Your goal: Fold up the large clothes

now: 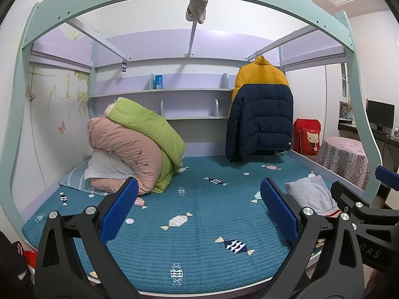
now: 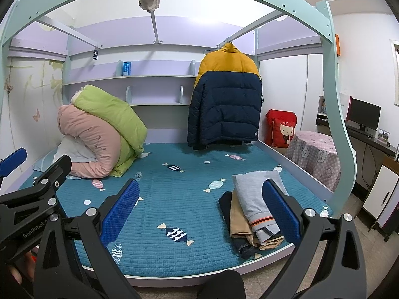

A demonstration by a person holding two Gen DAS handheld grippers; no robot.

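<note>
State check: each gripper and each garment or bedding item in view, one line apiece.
left gripper: open, empty, above the bed
right gripper: open, empty
puffer jacket: hanging from the rail, unfolded
clothes stack: folded, at the mattress's right front corner
quilts: rolled, piled at the back left

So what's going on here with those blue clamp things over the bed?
A person holds two sets of tongs, the left tongs and right tongs, both open and gripping nothing, over the blue bedspread. A small stack of folded clothes lies near the bed's right edge. A yellow-and-navy puffer jacket hangs at the back, untouched.
</note>
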